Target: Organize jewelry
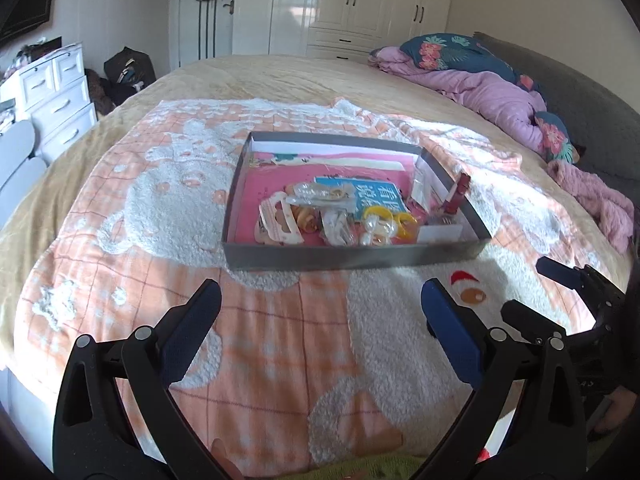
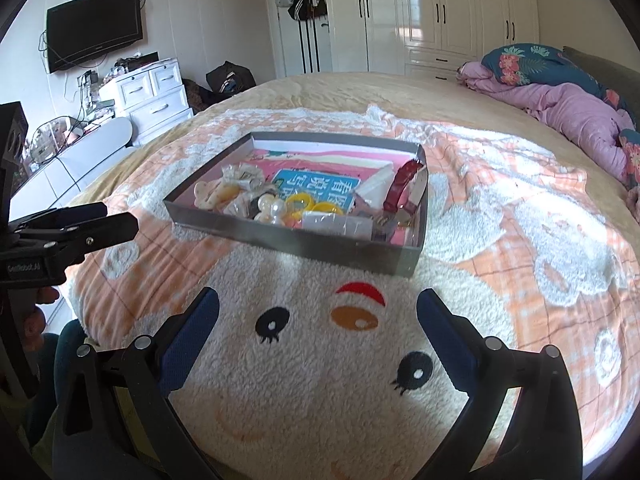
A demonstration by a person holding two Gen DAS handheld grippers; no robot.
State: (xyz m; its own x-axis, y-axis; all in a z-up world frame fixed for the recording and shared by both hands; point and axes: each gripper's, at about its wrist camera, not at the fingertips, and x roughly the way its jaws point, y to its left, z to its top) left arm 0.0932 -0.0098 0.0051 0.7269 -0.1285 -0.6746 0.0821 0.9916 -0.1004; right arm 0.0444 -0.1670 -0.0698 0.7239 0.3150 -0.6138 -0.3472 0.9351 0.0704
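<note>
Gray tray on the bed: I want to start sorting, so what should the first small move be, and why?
Probably bring the right claw forward to the near right corner of the gray tray and reach for the red watch strap. Both claws are open and empty, short of the tray; the left claw is no closer. The strap leans on the wall, apart from the clutter.

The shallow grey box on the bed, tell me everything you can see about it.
The shallow grey box is a low-walled rectangular tray, cardboard by the look, open-topped with no lid in sight. It lies flat on the orange-and-white fleece blanket, ahead of both open grippers, neither touching it. A pink lining shows inside. Its near half holds jumbled jewelry: yellow rings, pearl beads, a dark red strap leaning on its right wall, and a blue printed card.
</note>
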